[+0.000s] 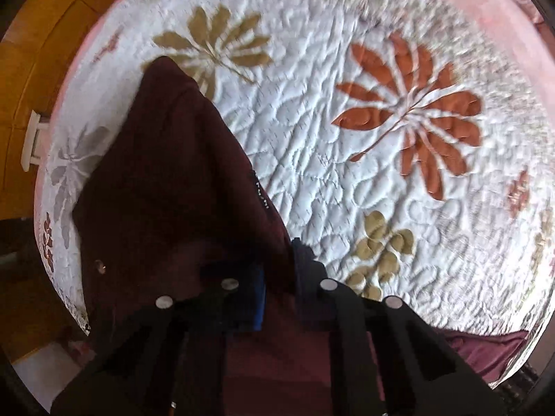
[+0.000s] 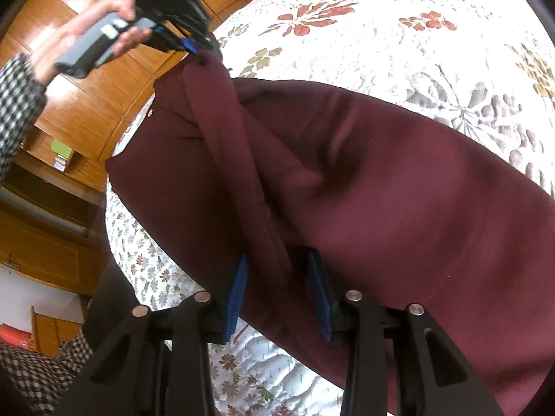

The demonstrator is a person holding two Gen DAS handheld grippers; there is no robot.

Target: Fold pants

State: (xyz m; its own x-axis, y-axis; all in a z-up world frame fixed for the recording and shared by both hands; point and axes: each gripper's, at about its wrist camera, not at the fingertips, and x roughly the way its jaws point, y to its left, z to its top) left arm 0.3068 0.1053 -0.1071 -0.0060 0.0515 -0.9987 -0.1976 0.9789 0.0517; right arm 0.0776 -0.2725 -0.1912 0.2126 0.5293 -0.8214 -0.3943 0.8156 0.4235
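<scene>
Black linkage of the left gripper (image 1: 277,277) fills the bottom of the left wrist view. Its jaws are pinched onto maroon pants (image 1: 166,187), with a blue pad (image 1: 258,298) just visible against the cloth. Fabric hangs away from the grip in a dark triangular drape with one corner up toward the tan flower print. Pants cover the left part of the quilt (image 1: 347,145), a white floral bedspread. More maroon cloth shows at the lower right edge. Wood floor (image 1: 31,69) is visible past the bed edge.

Right wrist view: right gripper (image 2: 281,298) is near the lens, both blue pads (image 2: 237,294) on either side of a fold of pants (image 2: 381,190), jaws narrowed on the cloth with fabric bunched between them. Pants stretch up and left to the left gripper (image 2: 194,48), raised above the bed and clamped on the far corner. Hand (image 2: 83,38) wraps that gripper's grey handle, wrist tilted down, checked sleeve (image 2: 17,104) behind it. Cloth is held taut between the two grips, partly lifted off the quilt (image 2: 416,27). Wooden cabinets (image 2: 86,79) are behind.
</scene>
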